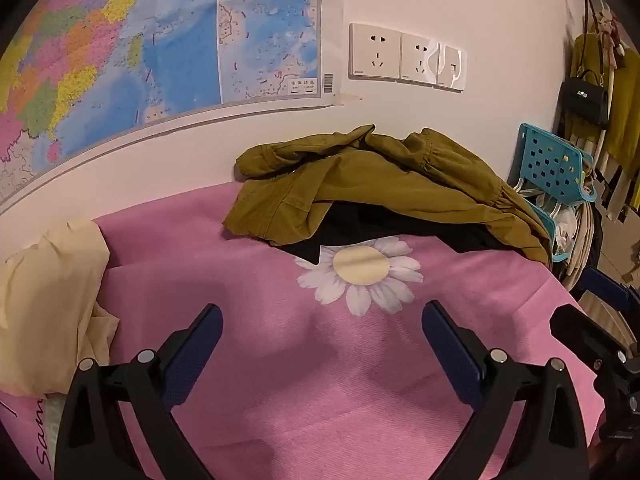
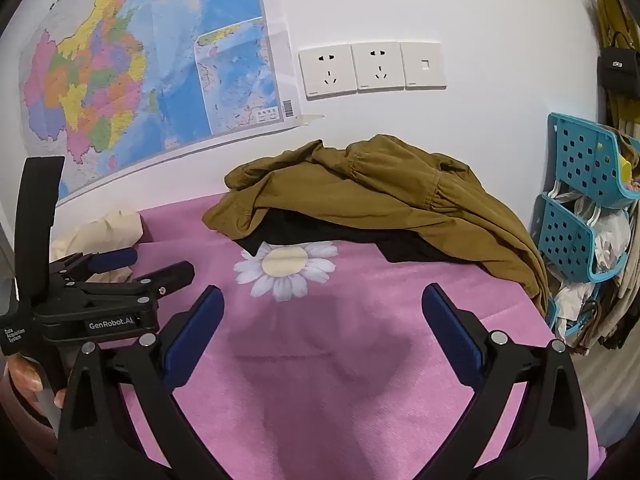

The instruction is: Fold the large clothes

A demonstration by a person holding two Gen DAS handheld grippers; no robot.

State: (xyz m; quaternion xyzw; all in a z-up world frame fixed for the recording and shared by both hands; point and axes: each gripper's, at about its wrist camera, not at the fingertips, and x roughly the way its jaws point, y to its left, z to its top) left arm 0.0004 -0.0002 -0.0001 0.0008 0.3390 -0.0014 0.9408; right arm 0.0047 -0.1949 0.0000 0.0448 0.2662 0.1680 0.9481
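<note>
An olive-brown jacket (image 1: 380, 184) lies crumpled at the far side of the pink cloth-covered table (image 1: 280, 360), against the wall, over a black garment (image 1: 384, 228). It also shows in the right wrist view (image 2: 392, 200), with the black garment (image 2: 288, 232) under it. My left gripper (image 1: 322, 320) is open and empty, above the pink cloth short of the daisy print (image 1: 360, 272). My right gripper (image 2: 322, 304) is open and empty, also above the cloth. The left gripper also appears at the left of the right wrist view (image 2: 160, 268), and the right gripper shows at the right edge of the left wrist view.
A cream garment (image 1: 52, 304) lies bunched at the table's left. A blue perforated rack (image 2: 580, 208) with bags stands right of the table. A map (image 1: 140, 52) and wall sockets (image 1: 404, 58) are on the wall behind. Bags and clothes hang at the far right.
</note>
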